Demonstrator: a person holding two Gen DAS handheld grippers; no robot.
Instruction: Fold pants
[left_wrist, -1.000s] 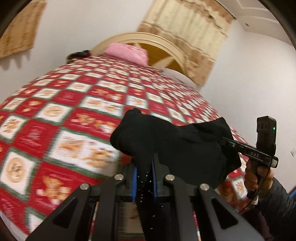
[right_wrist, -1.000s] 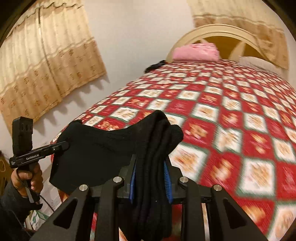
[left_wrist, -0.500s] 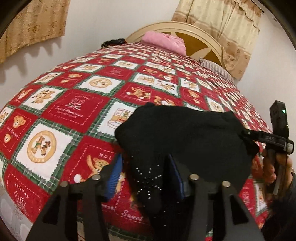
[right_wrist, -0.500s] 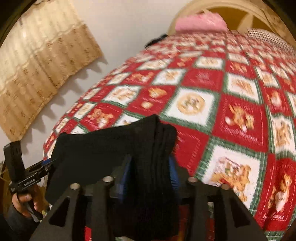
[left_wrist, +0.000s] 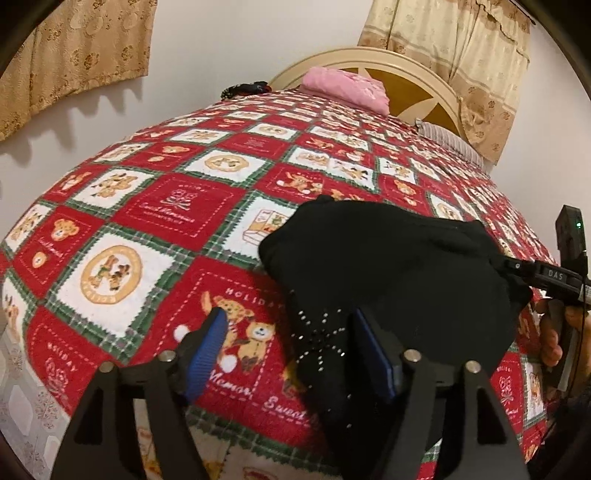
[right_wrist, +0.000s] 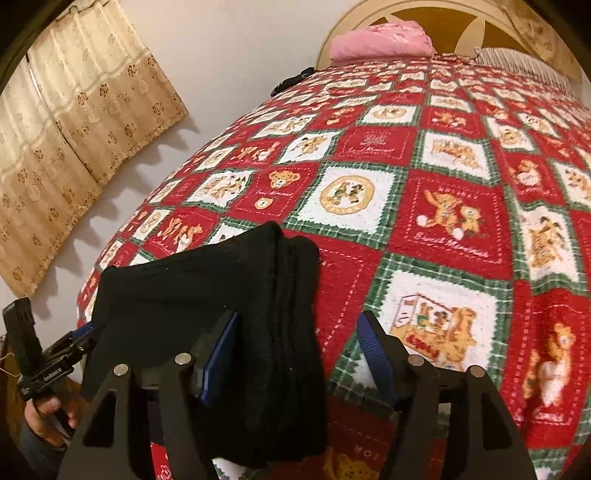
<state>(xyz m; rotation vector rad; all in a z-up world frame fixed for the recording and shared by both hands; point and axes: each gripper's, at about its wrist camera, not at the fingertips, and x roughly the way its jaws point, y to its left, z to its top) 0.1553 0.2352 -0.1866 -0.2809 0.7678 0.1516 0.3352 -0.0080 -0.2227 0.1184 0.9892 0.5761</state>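
The black pants (left_wrist: 391, 266) lie folded in a thick bundle on the red, white and green bear quilt (left_wrist: 155, 229) at the near end of the bed. My left gripper (left_wrist: 291, 343) is open, with the bundle's studded end lying loose between its blue pads (left_wrist: 207, 343). My right gripper (right_wrist: 299, 343) is open too, the stacked folded edge of the pants (right_wrist: 288, 295) resting between its fingers. Each gripper shows in the other's view, the right one (left_wrist: 546, 275) and the left one (right_wrist: 55, 360), at the bundle's opposite ends.
A pink folded cloth (left_wrist: 347, 88) and a striped pillow (left_wrist: 450, 142) lie by the cream headboard (left_wrist: 406, 74) at the far end. A small dark object (left_wrist: 245, 88) sits at the far left corner. Beige curtains (right_wrist: 74, 122) hang on the wall.
Both grippers have lowered the folded pants onto the quilt and opened their jaws, letting go of the cloth. A second ago both were shut on the bundle, held above the bed.
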